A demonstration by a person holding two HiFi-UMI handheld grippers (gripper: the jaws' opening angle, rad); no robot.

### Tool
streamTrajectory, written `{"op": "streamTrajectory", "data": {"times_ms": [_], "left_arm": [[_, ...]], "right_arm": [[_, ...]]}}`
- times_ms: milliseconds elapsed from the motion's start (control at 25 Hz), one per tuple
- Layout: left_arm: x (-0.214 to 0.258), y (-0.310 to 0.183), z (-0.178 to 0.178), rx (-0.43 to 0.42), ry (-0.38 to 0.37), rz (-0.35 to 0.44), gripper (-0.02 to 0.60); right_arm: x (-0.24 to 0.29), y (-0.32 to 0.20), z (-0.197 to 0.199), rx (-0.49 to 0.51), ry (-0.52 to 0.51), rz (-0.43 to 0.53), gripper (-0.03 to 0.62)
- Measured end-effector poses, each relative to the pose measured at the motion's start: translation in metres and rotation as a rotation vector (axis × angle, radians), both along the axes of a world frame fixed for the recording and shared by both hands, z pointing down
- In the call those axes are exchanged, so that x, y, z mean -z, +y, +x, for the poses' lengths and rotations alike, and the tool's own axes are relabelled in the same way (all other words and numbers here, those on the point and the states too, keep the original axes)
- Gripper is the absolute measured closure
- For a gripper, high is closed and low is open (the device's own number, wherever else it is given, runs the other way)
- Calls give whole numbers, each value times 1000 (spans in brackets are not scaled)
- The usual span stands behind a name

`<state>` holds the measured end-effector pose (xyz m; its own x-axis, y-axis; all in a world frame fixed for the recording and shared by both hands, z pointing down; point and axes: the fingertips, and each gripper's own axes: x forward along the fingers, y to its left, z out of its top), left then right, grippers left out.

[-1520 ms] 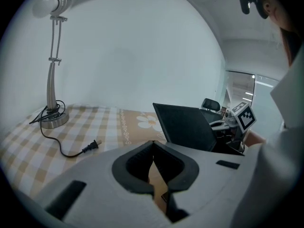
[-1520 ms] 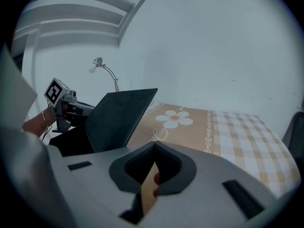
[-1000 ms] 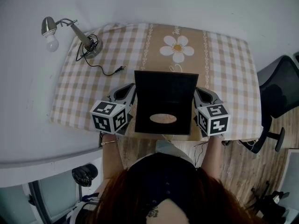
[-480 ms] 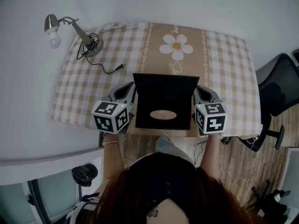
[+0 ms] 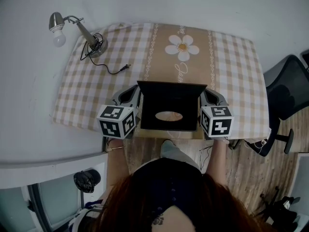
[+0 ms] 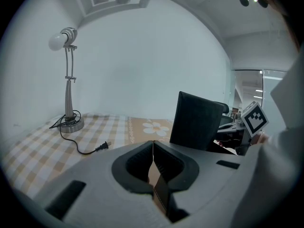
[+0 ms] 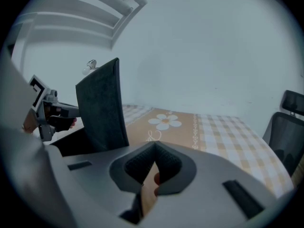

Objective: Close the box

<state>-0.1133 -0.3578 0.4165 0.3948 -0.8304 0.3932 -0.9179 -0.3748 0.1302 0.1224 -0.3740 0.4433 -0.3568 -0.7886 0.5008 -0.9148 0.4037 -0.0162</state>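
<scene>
A table (image 5: 234, 81) under a tan-and-white checked cloth stands against a plain, pale wall (image 5: 145, 4). At the table's far left corner stands a silver desk lamp (image 5: 81, 29), its black cord (image 5: 124, 67) trailing unplugged across the cloth. To the table's right, a black office chair (image 5: 288, 93) sits on wood-plank floor (image 5: 251, 178).

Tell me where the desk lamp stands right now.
In the head view the desk lamp stands on the table's far left corner, left of the open box, its unplugged cord trailing toward the flower print.

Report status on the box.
Left tongs and right tongs clamped on box edges. Lid near upright, not shut. Nothing blocking it.
</scene>
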Motion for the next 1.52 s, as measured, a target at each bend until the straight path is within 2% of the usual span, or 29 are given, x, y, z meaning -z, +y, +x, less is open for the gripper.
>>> {"op": "streamTrajectory", "data": {"times_ms": [680, 1000, 1520], "left_arm": [[1, 18, 0, 30, -6, -13, 554], [1, 24, -1, 47, 19, -18, 554], [-4, 36, -1, 65, 19, -40, 554]], "right_arm": [[2, 17, 1, -45, -14, -4, 577], [3, 26, 1, -53, -9, 2, 577], [3, 39, 0, -51, -12, 1, 577]]}}
